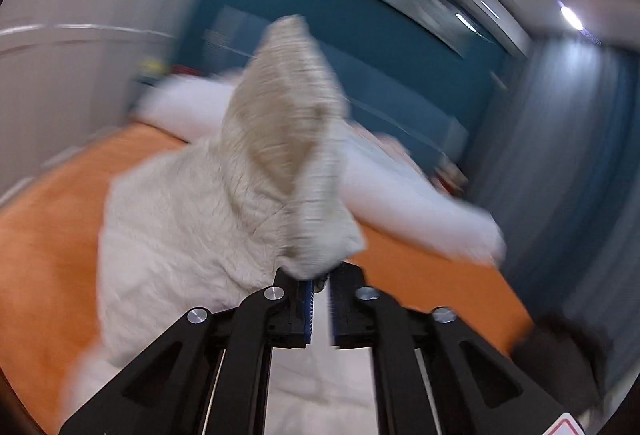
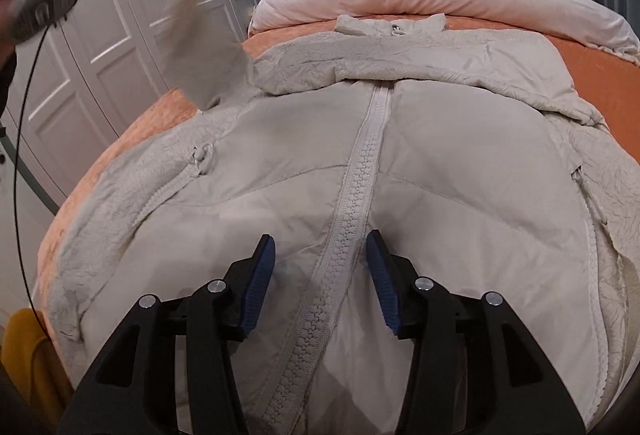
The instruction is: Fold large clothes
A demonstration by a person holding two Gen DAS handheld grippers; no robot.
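Holding a sleeve (image 1: 288,155) of the big white coat (image 2: 400,155) up in the air, my left gripper (image 1: 320,289) pinches its end tight. My right gripper (image 2: 320,255) hangs open over the coat's zipper (image 2: 352,187), gripping nothing. The coat lies flat on the orange bed (image 2: 600,63).

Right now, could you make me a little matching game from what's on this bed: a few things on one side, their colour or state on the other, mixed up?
Things:
1. jacket sleeve
2. bed sheet
3. jacket zipper
4. right tool

States:
A. orange, spread under the jacket
B. open, poised over the zipper, holding nothing
C. lifted up, pinched in the left tool
D. closed, running down the middle of the jacket front

Pairs: 1-C, 2-A, 3-D, 4-B
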